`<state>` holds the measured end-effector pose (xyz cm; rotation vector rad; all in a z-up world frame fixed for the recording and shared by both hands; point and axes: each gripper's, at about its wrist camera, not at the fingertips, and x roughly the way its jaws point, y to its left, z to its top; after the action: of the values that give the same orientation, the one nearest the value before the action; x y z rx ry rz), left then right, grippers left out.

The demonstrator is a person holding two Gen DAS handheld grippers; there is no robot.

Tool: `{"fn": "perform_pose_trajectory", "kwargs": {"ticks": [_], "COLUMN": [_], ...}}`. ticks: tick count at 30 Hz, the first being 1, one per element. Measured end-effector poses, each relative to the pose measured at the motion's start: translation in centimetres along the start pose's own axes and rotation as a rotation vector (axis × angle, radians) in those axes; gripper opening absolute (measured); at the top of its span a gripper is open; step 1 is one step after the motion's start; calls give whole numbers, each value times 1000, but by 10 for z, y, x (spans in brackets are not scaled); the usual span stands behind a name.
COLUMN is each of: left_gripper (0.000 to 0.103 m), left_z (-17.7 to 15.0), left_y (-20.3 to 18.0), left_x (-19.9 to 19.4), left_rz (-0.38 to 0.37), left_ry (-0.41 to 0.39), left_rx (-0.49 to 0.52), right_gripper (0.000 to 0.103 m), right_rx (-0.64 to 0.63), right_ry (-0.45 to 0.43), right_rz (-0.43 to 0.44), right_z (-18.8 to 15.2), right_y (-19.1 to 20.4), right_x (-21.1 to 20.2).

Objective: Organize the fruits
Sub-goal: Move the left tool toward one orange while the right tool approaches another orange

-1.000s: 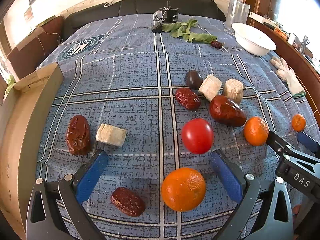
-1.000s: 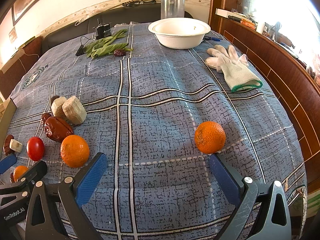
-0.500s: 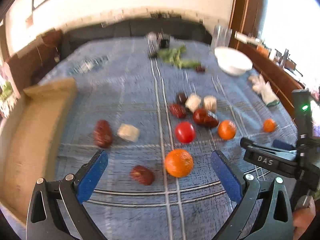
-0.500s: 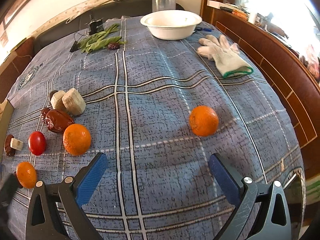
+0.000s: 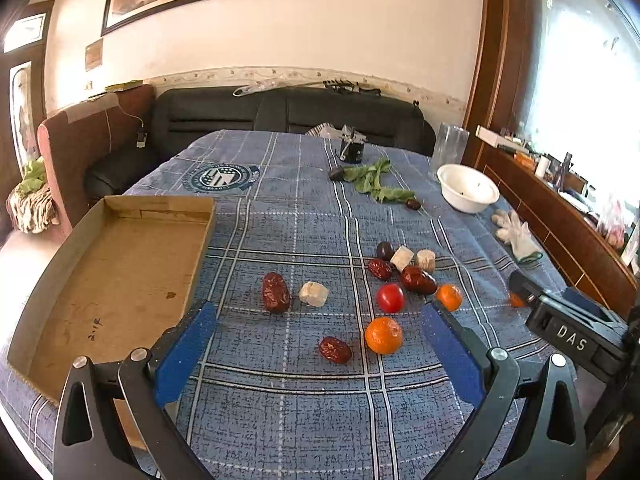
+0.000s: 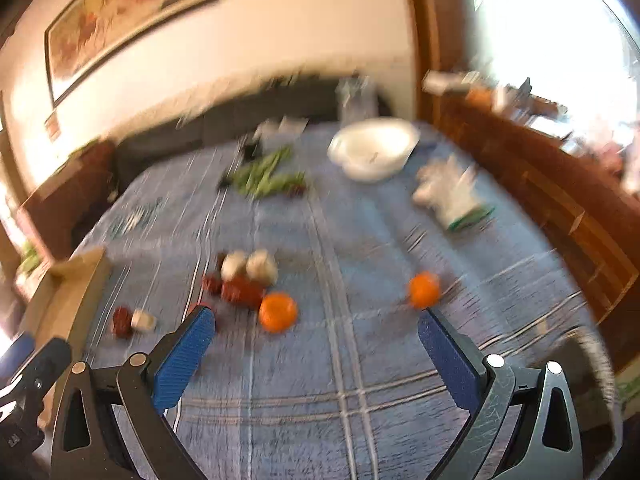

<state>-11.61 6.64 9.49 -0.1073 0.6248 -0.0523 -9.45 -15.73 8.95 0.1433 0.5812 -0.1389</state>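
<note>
Fruits lie on the blue checked cloth: an orange (image 5: 383, 335), a red tomato (image 5: 390, 298), a second orange (image 5: 449, 297), several red dates such as one (image 5: 275, 292) and another (image 5: 335, 349), and pale chunks (image 5: 313, 294). A third orange (image 6: 423, 290) lies apart to the right. My left gripper (image 5: 320, 352) is open and empty, raised above the near fruits. My right gripper (image 6: 316, 352) is open and empty, also raised; its view is blurred. It shows at the right of the left wrist view (image 5: 560, 320).
An empty cardboard tray (image 5: 120, 272) lies at the table's left edge. A white bowl (image 5: 468, 188), a clear jar (image 5: 450, 148), white gloves (image 5: 514, 232) and green leaves (image 5: 376, 180) lie at the far right. A black sofa stands behind the table.
Both grippers have pulled up and back from the table, so the fruits look smaller and the tray and room come into view. Both stay open. No fruit has moved.
</note>
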Motion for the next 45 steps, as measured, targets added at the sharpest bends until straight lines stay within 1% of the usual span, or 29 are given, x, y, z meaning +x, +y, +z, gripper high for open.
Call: {"fn": "perform_pose_trajectory", "kwargs": {"ticks": [1, 2, 5, 6, 8, 10, 12, 18, 21, 24, 27, 29, 31, 32, 34, 36, 37, 40, 43, 45], "left_gripper": [103, 103, 103, 103, 103, 103, 103, 103, 103, 103, 103, 103, 103, 103, 103, 103, 103, 103, 103, 103], "left_z": [0, -1, -2, -2, -3, -4, -4, -4, -4, -4, -4, -3, -4, -4, -4, -1, 1, 12, 29, 42], "left_y": [1, 2, 6, 7, 9, 12, 14, 23, 26, 27, 28, 29, 30, 31, 32, 33, 34, 37, 38, 39], "left_x": [-2, -5, -10, -12, -15, -17, -18, -22, -24, -26, -30, -31, -33, -33, -35, -38, -41, -48, -54, -59], "left_rz": [0, 1, 6, 7, 7, 4, 4, 29, 38, 49, 54, 61, 64, 65, 70, 81, 90, 106, 134, 160], "left_ry": [-2, -6, -18, -23, -26, -27, -28, -34, -40, -48, -59, -62, -63, -62, -64, -72, -82, -108, -139, -174], "left_rx": [-2, -5, -12, -14, -16, -22, -28, -47, -55, -56, -65, -64, -61, -60, -54, -42, -34, -20, 5, 25], "right_gripper": [103, 103, 103, 103, 103, 103, 102, 99, 97, 97, 96, 96, 96, 96, 96, 96, 96, 96, 96, 96], "right_rx": [2, 0, -12, -5, 10, 12, 24, 96, 126, 141, 174, 186, 156, 131, 76, 2, -59, -171, -190, -160], "right_ry": [-26, -39, -41, -22, 16, 49, 69, 110, 105, 77, 97, 130, 153, 148, 128, 77, 32, -73, -142, -175], "right_rz": [-5, 9, 48, 95, 157, 188, 200, 306, 339, 336, 353, 365, 343, 327, 292, 237, 183, 83, 36, 28], "right_z": [0, -1, -1, -2, -3, -6, -9, -19, -21, -24, -27, -29, -28, -26, -20, -4, 10, 51, 98, 129], "right_y": [3, 7, 18, 21, 22, 27, 29, 28, 29, 29, 31, 31, 34, 35, 35, 34, 34, 28, 16, 1], "right_x": [-6, -10, -18, -18, -18, -18, -18, -19, -23, -29, -27, -22, -19, -19, -21, -29, -37, -55, -69, -77]}}
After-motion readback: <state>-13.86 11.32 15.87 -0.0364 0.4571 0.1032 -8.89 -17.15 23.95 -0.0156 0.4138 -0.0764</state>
